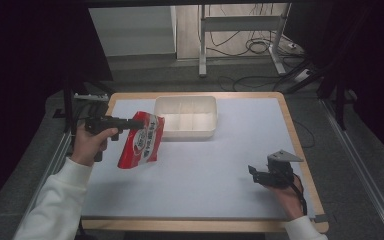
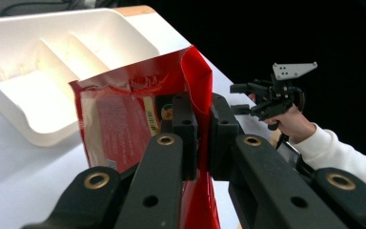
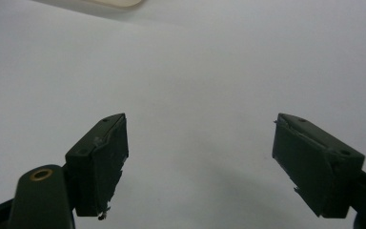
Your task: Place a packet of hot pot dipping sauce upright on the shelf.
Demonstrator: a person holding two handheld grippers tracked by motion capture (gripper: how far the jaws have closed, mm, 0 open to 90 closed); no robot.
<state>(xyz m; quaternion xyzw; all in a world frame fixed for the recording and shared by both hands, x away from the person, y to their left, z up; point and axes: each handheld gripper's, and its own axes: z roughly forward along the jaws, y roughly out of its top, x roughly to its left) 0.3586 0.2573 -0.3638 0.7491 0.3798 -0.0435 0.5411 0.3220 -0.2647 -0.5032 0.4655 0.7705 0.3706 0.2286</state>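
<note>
Pinching the upper edge of a red snack bag (image 1: pixel 141 140), the left gripper (image 1: pixel 136 124) holds it in the air over the left part of the desk (image 1: pixel 220 165), near the far edge. The bag hangs down from the jaws, tilted, its lower end pointing toward the near left corner, and in the high view it appears clear of the grey-white mat. In the left gripper view the two black pads sit pressed together on a fold of the red foil (image 2: pixel 198 81) (the packet's printed face, red with a pale panel, is turned to the left of the jaws). The person's left hand (image 1: pixel 89 144), in a white sleeve, grips the tool's handle just inside the left edge of the desk.

Just beyond the bag, against the middle of the far edge, stands a cream plastic divided tray (image 1: pixel 186 117). Its inner walls split it into several compartments, and the bag's upper corner lies just beside the tray's left wall in the high view; whether they touch I cannot tell.

The right gripper (image 1: pixel 252 172) rests low near the near right corner of the desk, well apart from the bag and tray, with a grey three-cornered plate on top. In the right gripper view its jaws stand wide apart over bare mat, with nothing between them.
</note>
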